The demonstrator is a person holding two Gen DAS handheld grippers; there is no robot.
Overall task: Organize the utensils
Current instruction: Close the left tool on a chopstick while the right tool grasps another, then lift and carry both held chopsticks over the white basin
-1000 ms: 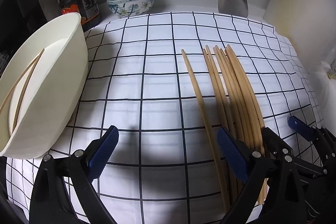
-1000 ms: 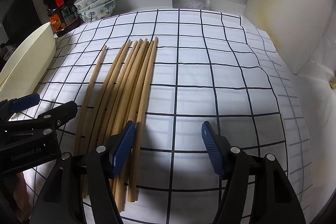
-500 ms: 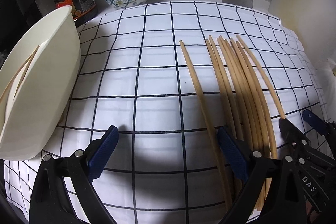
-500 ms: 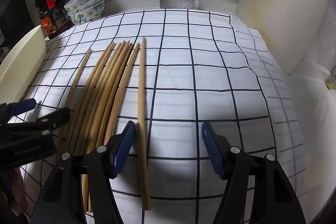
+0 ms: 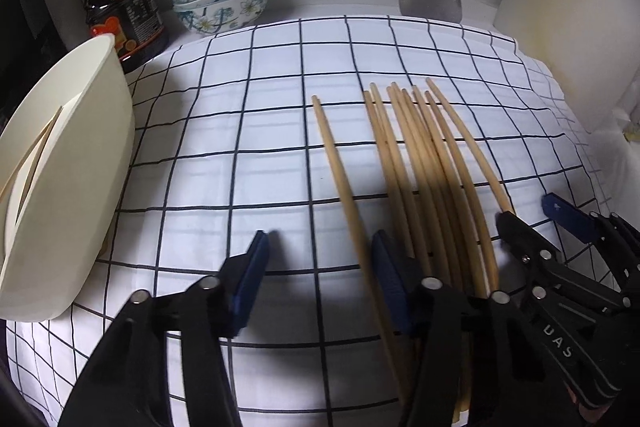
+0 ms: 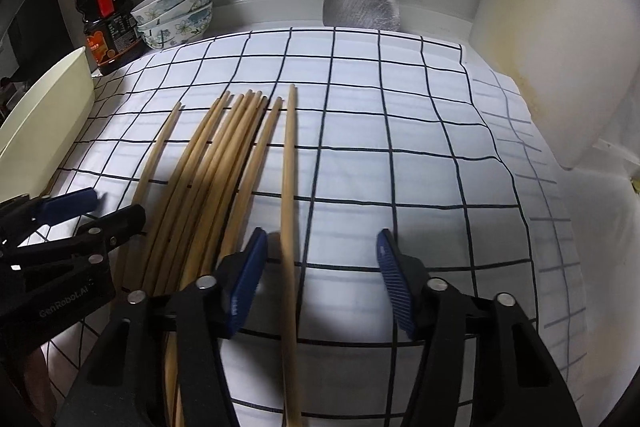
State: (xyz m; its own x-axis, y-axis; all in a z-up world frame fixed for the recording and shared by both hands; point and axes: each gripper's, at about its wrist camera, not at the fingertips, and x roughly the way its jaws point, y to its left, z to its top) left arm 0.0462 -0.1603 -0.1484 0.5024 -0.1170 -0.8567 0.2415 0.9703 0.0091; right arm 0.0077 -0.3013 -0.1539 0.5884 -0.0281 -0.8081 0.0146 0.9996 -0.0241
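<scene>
Several bamboo chopsticks [image 6: 224, 163] lie fanned on the checked cloth [image 5: 240, 147] over the worktop, with one stray chopstick [image 6: 289, 163] split off to the right of the bundle. From where I sit, my right hand-held gripper [image 6: 320, 283] has just been narrowing; that stray stick runs between its blue pads, close to the left one, but neither pad presses on it yet, so it grips nothing. My left hand-held gripper [image 5: 320, 279] has also just been closing, over bare cloth, with the leftmost chopstick [image 5: 340, 187] passing beside its right pad; it holds nothing either. Two more chopsticks already rest in the cream tub [image 5: 80, 155] at far left, which I judge to be the destination. My worry is the round stick rolling out sideways as the pads meet, or the pads pinching cloth and dragging the bundle askew.
</scene>
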